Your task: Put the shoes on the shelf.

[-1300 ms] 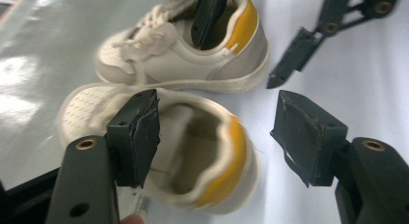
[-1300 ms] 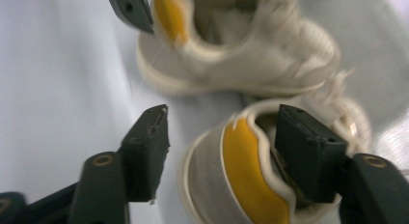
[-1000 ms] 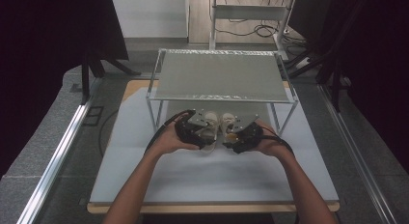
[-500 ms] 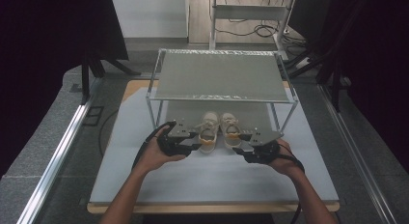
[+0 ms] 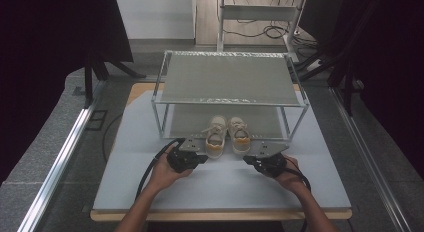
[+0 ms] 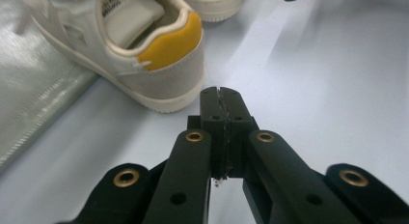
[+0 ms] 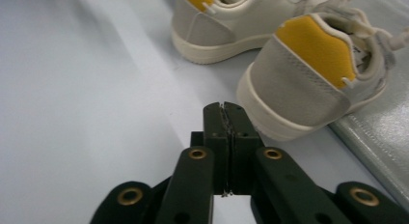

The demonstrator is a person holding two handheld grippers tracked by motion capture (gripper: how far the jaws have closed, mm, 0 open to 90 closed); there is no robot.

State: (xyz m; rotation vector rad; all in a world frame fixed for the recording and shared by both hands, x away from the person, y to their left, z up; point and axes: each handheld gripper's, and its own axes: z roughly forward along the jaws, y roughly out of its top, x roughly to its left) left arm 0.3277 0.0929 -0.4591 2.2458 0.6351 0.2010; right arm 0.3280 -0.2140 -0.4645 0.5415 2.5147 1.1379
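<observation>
Two shoes (image 5: 227,136) sit mid-frame, toes under the rack (image 5: 230,82); your left gripper (image 5: 197,159) and right gripper (image 5: 252,162) flank their heels, jaws together.

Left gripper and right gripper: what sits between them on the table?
In the high view, the heels of the two shoes sit roughly between the left gripper and right gripper; nearer the person, bare table.

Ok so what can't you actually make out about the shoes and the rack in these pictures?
- Left shoe: toe and laces cut off by the top edge of the left gripper view.
- Right shoe: toe cut off by the right gripper view's edge.
- Both shoes' toes, high view: under the rack's top shelf, in shadow.
- Tongue label: print too small and blurred to read.
- Rack's rear legs: hidden by the top shelf.
</observation>
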